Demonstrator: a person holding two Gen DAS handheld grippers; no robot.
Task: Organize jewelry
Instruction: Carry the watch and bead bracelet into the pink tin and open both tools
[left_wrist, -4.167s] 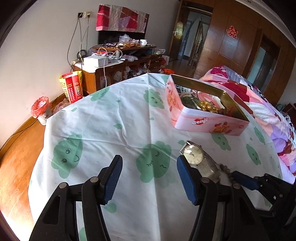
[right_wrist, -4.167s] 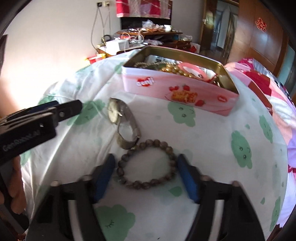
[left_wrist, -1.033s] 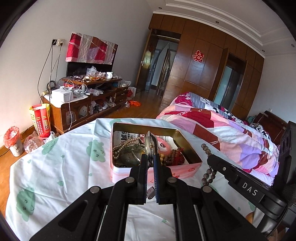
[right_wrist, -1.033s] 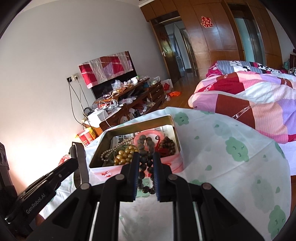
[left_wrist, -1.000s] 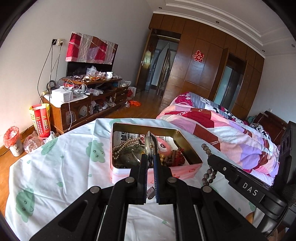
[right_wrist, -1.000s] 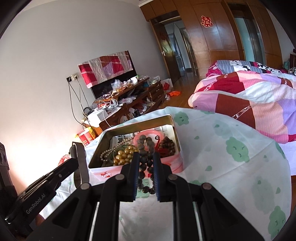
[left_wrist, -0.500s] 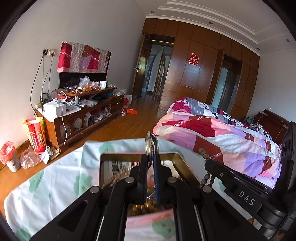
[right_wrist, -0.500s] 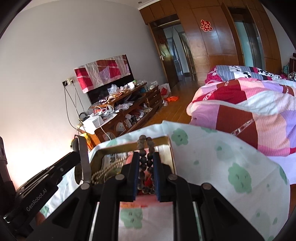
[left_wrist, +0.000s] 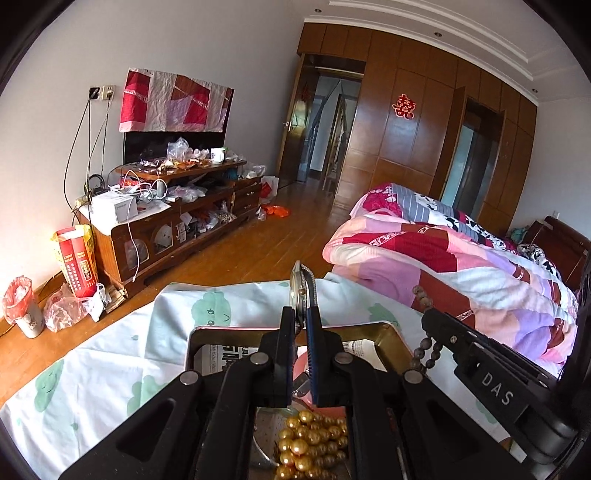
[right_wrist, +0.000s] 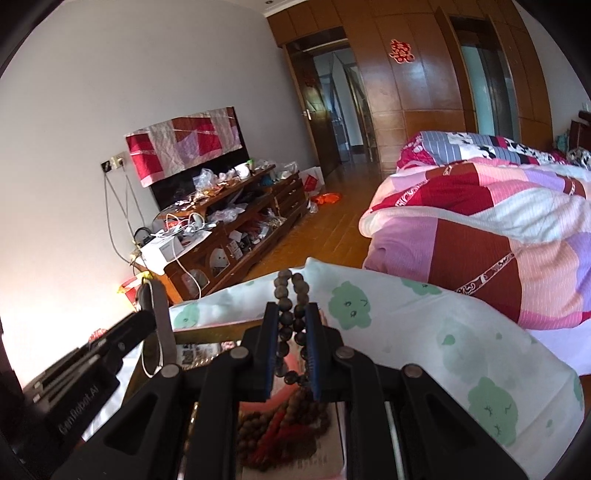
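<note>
A: What is the biggest thing in front of you?

B: The bed (left_wrist: 461, 254) with its patchwork quilt lies far on the right, and the wood cabinet (left_wrist: 166, 221) stands far on the left by the wall. Near you is the table (left_wrist: 110, 369) under a white cloth with green clouds.

A: And on the table?

B: The tin (left_wrist: 388, 332) stands open, directly under both of your grippers. In it you can see gold beads (left_wrist: 310, 443) near you and a dark bead string with red thread (right_wrist: 280, 428).

A: What does your left gripper (left_wrist: 301, 325) do?

B: Its jaws are pressed on the watch (left_wrist: 301, 288). The watch stands on edge between them, above the tin, and its band hangs down.

A: And your right gripper (right_wrist: 291, 317)?

B: Its jaws pinch the bracelet (right_wrist: 291, 291) of brown beads. One loop rises above the tips and the rest hangs down over the tin. In the left view you see the same bracelet just right of the tin's far right corner.
</note>
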